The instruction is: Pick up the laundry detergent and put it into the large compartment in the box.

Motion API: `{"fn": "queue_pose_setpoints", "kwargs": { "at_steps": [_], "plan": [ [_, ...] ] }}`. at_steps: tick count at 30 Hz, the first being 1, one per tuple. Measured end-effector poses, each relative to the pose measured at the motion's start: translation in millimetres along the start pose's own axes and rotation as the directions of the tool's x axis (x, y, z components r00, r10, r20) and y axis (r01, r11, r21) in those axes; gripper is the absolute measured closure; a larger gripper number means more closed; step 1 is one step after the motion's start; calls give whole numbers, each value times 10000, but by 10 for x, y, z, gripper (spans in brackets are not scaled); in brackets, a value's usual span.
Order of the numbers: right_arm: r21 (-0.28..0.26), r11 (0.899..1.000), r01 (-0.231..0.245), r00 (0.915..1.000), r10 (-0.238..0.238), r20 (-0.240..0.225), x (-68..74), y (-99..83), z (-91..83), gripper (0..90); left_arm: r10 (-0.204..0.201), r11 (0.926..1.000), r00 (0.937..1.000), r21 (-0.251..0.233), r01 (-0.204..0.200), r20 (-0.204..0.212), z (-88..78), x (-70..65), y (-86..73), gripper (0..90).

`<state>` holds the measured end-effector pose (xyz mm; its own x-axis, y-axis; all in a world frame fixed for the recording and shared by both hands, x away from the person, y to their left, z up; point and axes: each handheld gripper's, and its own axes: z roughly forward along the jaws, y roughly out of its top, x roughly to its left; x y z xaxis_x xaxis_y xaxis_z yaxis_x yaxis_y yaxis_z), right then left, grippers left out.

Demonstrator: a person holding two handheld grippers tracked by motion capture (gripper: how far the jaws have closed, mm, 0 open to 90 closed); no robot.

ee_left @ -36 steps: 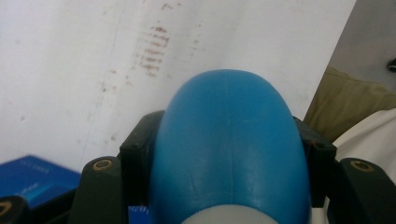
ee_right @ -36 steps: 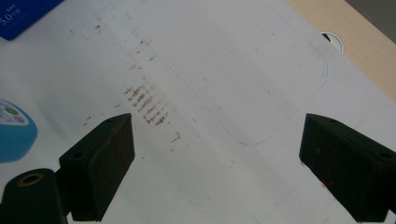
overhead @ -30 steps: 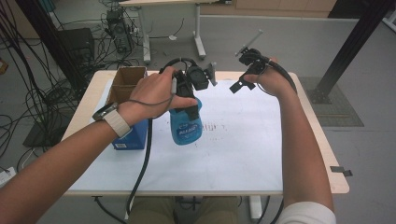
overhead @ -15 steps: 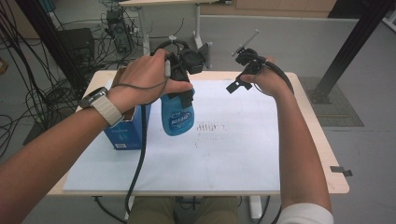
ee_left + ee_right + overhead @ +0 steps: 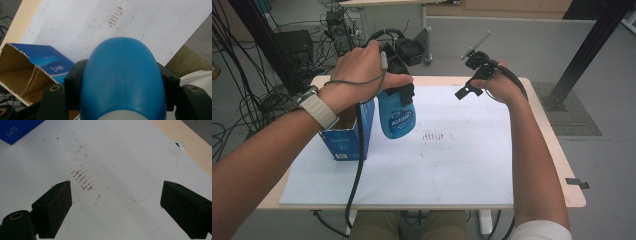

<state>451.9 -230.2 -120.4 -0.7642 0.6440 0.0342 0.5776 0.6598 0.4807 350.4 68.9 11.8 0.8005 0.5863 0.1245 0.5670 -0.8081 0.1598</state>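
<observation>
Left hand-held gripper [image 5: 398,75] is pinching the blue bottle [image 5: 396,116] by its top end; the left gripper view shows both jaws pressed on the blue dome. Versus a second ago, the bottle has come up off the white sheet [image 5: 452,165] and now hangs clear in the air, just right of the open blue carton [image 5: 343,139]. The carton stands at the counter's [image 5: 557,165] left edge, top flaps open. Likely reading: the lift is done, next is carrying it over the carton mouth. Right hand-held gripper [image 5: 469,80] is spread wide, nothing between the jaws, parked above the sheet's far side, same place as before.
</observation>
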Motion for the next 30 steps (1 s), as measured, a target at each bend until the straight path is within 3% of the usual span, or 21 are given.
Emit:
{"fn": "queue_pose_setpoints", "kwargs": {
  "at_steps": [3, 10, 17, 22, 26, 30],
  "plan": [
    [-11, 10000, 44, 10000, -44, -8, 4, 4, 5, 103, -188, 9998, 9996, -66, 187, -206, -46, -7, -28, 382],
    [74, 9999, 77, 10000, -77, -9, 31, 26, 20, 103, -771, 9970, 9968, -43, 770, -232, -194, 80, -41, 382],
    [-22, 10000, 46, 10000, -46, 16, 22, -14, -26, 103, -1519, 9884, 9882, -91, 1518, -193, -346, 205, -62, 381],
    [-54, 10000, 47, 10000, -47, 19, 22, -29, -42, 103, -2001, 9798, 9794, -47, 2000, -273, -451, 299, -91, 381],
    [-93, 9999, 87, 10000, -87, -3, 26, -25, -39, 103, -2654, 9640, 9635, -285, 2645, -357, -558, 376, -169, 381],
    [-102, 9998, 157, 9999, -158, -60, 28, -9, -16, 103, -2991, 9542, 9529, -252, 2982, -504, -646, 438, -205, 381]
  ]
}}
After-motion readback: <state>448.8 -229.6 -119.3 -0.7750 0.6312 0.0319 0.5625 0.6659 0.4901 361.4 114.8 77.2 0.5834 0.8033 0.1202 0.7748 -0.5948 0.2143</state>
